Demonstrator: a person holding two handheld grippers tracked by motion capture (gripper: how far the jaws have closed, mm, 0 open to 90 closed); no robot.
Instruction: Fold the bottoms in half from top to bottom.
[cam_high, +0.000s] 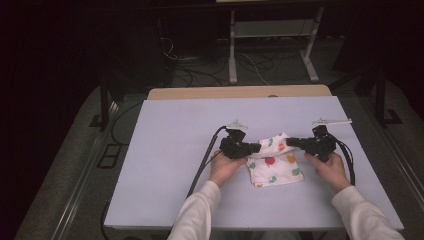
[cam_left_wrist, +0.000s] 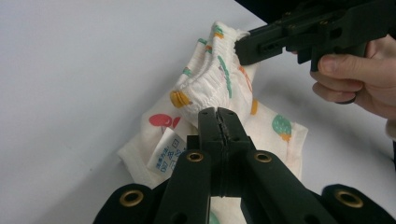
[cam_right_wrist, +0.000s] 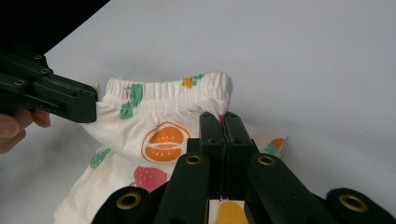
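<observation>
A small white garment with a fruit print and an elastic waistband lies near the middle of the white table. Its waistband is lifted off the sheet and held between the two grippers. My left gripper is shut on the band's left end; in the left gripper view its jaws pinch the gathered fabric. My right gripper is shut on the band's right end, and its jaws close on the corner of the garment. A care label shows on the cloth.
The white table sheet spreads wide around the garment, with a wooden table edge at the far side. Cables trail from both grippers toward the person. A white frame and loose wires stand on the dark floor behind.
</observation>
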